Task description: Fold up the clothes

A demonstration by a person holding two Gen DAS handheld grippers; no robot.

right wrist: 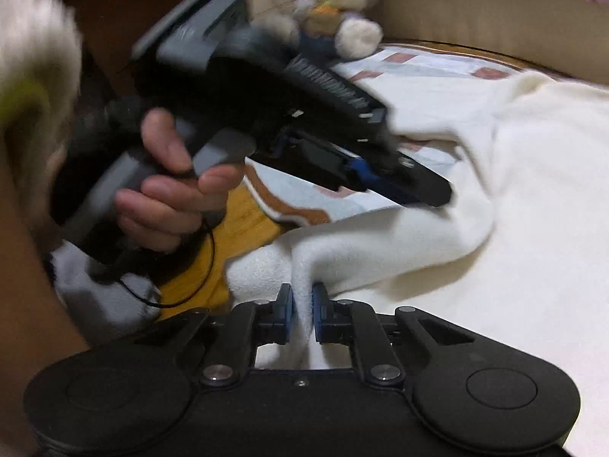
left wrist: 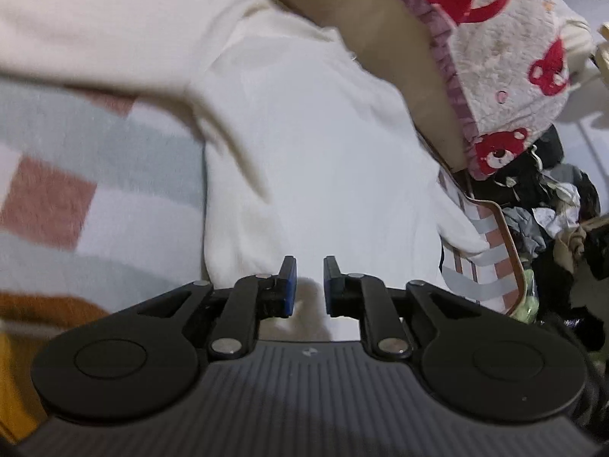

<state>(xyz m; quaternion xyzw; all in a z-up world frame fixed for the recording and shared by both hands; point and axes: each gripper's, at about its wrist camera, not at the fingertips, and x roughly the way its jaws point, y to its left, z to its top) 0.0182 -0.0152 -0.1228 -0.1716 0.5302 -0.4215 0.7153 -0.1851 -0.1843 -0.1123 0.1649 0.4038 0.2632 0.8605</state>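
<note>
Item: cream fleece garment point(right wrist: 514, 198), spread across the bed.

Right gripper point(right wrist: 302, 312): pinched on a raised fold of the fleece.

Left gripper point(left wrist: 309, 285): jaws narrow, nothing visibly between them; fleece beneath.

Risk: the thin pinch may slip and the fold collapse if the left gripper tugs unevenly.

Surface: checked blanket point(left wrist: 68, 175), bear-print cover point(left wrist: 506, 57) at 1 o'clock, clothes heap point(left wrist: 552, 213) at 3, plush rabbit point(right wrist: 335, 3) at 12.

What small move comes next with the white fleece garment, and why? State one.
Probably lift the right claw and carry its pinched fold across the white fleece garment. Its pads are shut on a ridge of fleece, while the left claw stands narrowly apart with nothing visibly pressed between its pads, so only the right seems ready to pull.
</note>
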